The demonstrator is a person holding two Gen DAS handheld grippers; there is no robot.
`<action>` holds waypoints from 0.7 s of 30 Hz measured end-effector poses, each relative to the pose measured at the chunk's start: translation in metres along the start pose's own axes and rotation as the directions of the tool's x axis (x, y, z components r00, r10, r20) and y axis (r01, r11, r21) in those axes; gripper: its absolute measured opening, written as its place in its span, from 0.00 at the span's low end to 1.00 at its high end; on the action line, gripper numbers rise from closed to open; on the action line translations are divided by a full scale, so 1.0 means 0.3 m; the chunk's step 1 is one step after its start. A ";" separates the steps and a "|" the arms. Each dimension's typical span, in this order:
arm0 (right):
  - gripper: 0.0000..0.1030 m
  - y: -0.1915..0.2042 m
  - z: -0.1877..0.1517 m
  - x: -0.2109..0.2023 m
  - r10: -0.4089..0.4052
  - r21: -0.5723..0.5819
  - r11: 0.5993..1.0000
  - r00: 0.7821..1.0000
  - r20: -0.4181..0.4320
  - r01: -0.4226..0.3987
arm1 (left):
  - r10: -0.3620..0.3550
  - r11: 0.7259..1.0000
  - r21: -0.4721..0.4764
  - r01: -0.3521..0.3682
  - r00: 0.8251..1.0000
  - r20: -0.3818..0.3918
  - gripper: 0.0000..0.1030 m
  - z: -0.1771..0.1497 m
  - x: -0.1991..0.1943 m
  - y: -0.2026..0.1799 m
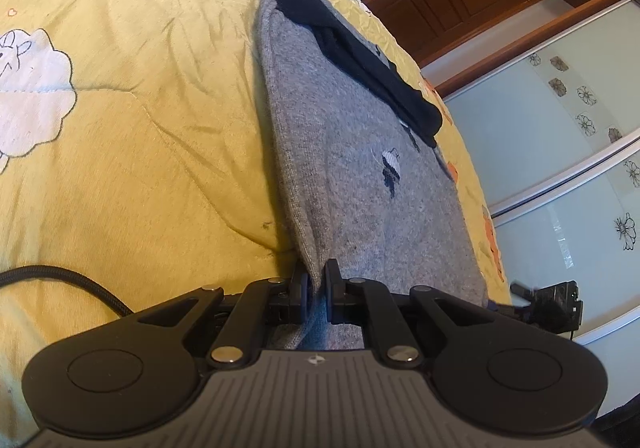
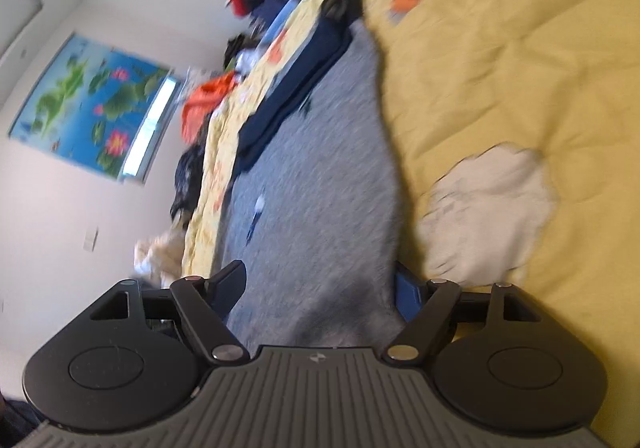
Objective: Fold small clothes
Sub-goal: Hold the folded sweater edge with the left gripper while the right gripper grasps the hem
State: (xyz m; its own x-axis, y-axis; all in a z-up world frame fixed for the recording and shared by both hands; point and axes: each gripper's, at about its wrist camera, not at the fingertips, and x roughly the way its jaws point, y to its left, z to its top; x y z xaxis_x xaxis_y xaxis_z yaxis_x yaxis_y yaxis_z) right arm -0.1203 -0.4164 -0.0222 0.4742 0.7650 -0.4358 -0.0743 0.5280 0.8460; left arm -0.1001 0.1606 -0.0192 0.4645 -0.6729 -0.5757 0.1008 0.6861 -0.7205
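The left gripper [image 1: 317,280] pinches the near edge of the fuzzy grey knit garment [image 1: 352,168], which lies mid-frame on the quilted yellow bedspread [image 1: 140,128]. The right gripper [image 2: 320,288] gapes wide, the grey knit lying between its fingers; blur hides whether they touch it.

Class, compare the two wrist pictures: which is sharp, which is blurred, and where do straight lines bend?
Left wrist view: sharp; the knit of the grey garment is crisp, and the wardrobe edges bow from the fisheye. Right wrist view: smeared by motion; the grey garment, the quilt and the poster are all streaked, while the right gripper stays sharp.
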 end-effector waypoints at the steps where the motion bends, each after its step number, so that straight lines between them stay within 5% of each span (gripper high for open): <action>1: 0.71 0.017 -0.012 0.014 -0.003 -0.026 1.000 0.999 -0.039 0.002 | -0.003 1.000 -0.003 0.003 1.000 0.001 0.08 -0.001 0.001 0.002; 5: 0.56 0.059 -0.071 0.030 -0.028 -0.089 0.996 0.993 -0.117 0.018 | -0.024 0.999 -0.030 0.024 1.000 0.006 0.08 -0.002 0.001 0.021; 7: 0.23 0.055 -0.083 0.032 -0.070 -0.095 0.994 0.989 -0.129 0.058 | -0.034 0.998 -0.046 0.034 0.999 0.003 0.08 0.000 0.001 0.028; 9: 0.15 0.039 -0.088 0.028 -0.091 -0.085 0.993 0.987 -0.131 0.080 | -0.039 0.998 -0.056 0.039 0.999 -0.001 0.08 0.003 0.002 0.032; 14: 0.20 0.016 -0.072 0.004 -0.075 -0.034 0.997 0.988 -0.138 0.071 | -0.036 0.998 -0.051 0.035 0.999 -0.003 0.08 0.004 0.002 0.029; 18: 0.49 -0.016 -0.077 -0.042 0.008 0.039 0.999 0.992 -0.125 -0.003 | -0.040 0.998 -0.055 0.040 0.999 -0.002 0.08 0.003 0.003 0.032; 21: 0.52 -0.012 -0.097 -0.058 0.020 0.037 0.999 0.989 -0.149 -0.014 | -0.046 0.997 -0.056 0.046 0.999 -0.002 0.08 0.004 0.005 0.036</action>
State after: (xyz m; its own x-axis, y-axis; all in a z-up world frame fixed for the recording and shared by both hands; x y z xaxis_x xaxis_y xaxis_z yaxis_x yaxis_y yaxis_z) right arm -0.1537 -0.4208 -0.0266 0.3371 0.8216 -0.4598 -0.0486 0.5029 0.8630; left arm -0.0973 0.1674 -0.0272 0.4578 -0.7043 -0.5425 0.0723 0.6377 -0.7669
